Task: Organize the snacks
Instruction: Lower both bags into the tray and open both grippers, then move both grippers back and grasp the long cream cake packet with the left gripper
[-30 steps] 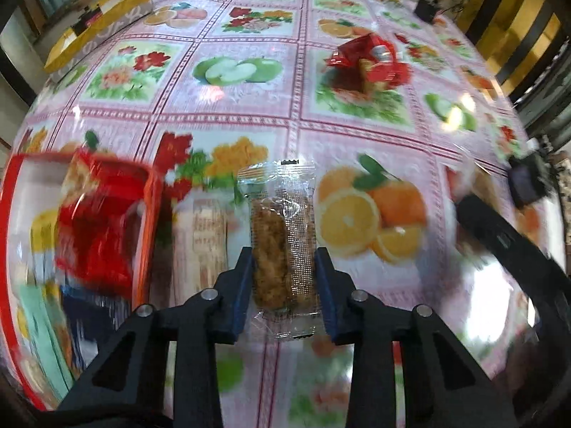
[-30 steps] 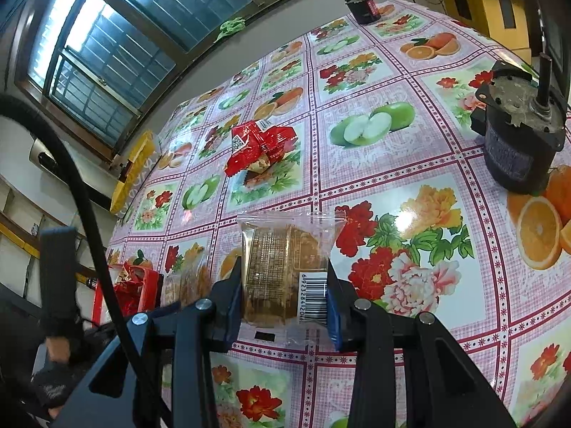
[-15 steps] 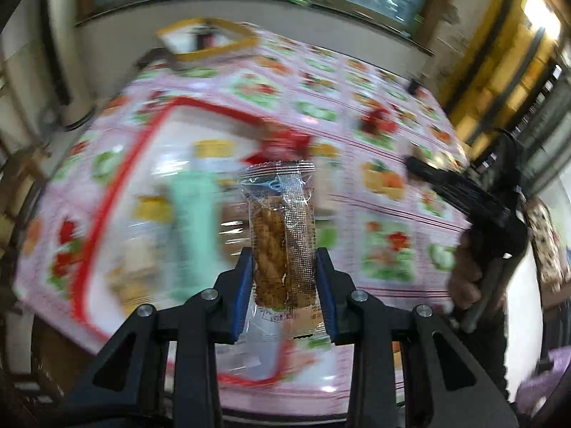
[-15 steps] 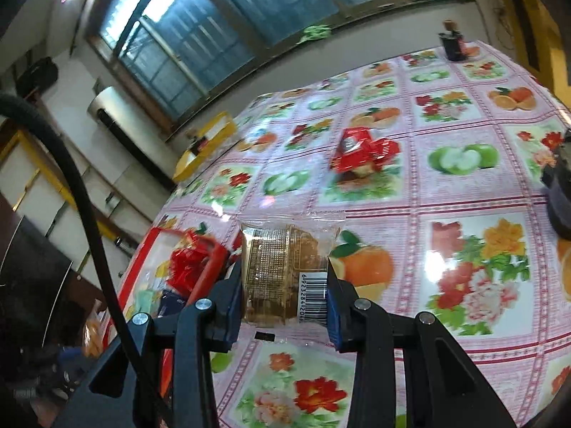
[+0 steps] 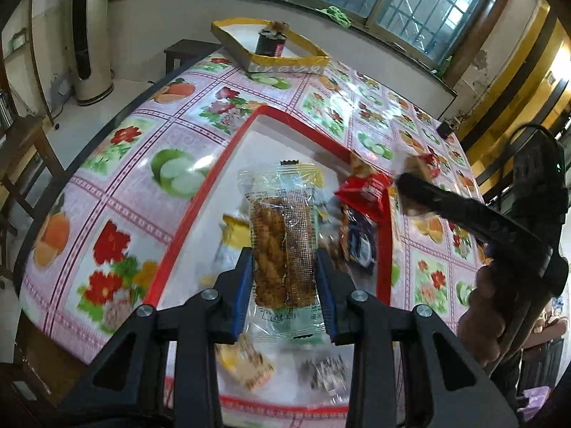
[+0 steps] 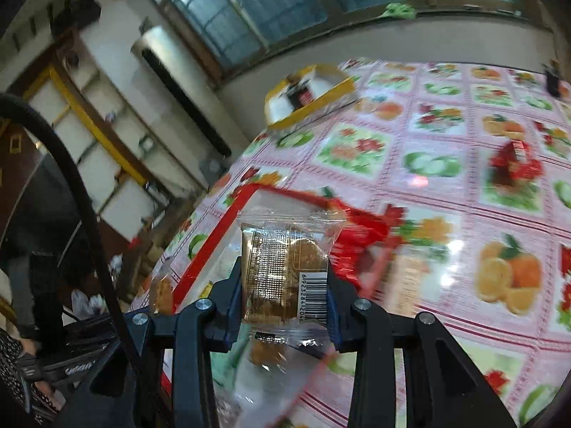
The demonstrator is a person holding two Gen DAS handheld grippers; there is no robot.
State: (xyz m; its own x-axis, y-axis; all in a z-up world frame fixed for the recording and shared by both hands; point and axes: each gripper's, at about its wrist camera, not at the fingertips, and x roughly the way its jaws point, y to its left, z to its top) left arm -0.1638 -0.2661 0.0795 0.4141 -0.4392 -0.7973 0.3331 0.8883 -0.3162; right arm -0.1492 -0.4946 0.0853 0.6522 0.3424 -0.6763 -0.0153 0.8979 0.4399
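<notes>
My left gripper (image 5: 284,292) is shut on a clear-wrapped crispy snack bar (image 5: 282,246) and holds it above the red-rimmed white tray (image 5: 246,132), which holds several snack packs. My right gripper (image 6: 284,303) is shut on a clear-wrapped brown cookie pack (image 6: 283,278) with a barcode, over the tray's near right edge (image 6: 249,192). The right gripper also shows at the right of the left wrist view (image 5: 410,182). A red snack pack (image 6: 514,164) lies alone on the table further off.
The table carries a pink fruit-and-flower oilcloth (image 5: 117,192). A yellow-rimmed box (image 5: 271,50) with a dark can stands at the far corner. The table edge (image 5: 43,214) runs close on the left, with a wooden chair (image 5: 21,164) beyond it.
Both grippers have swung left from the open table toward the tray, each keeping its snack. The left one now hangs over the tray's middle; the right one has reached the tray's edge.
</notes>
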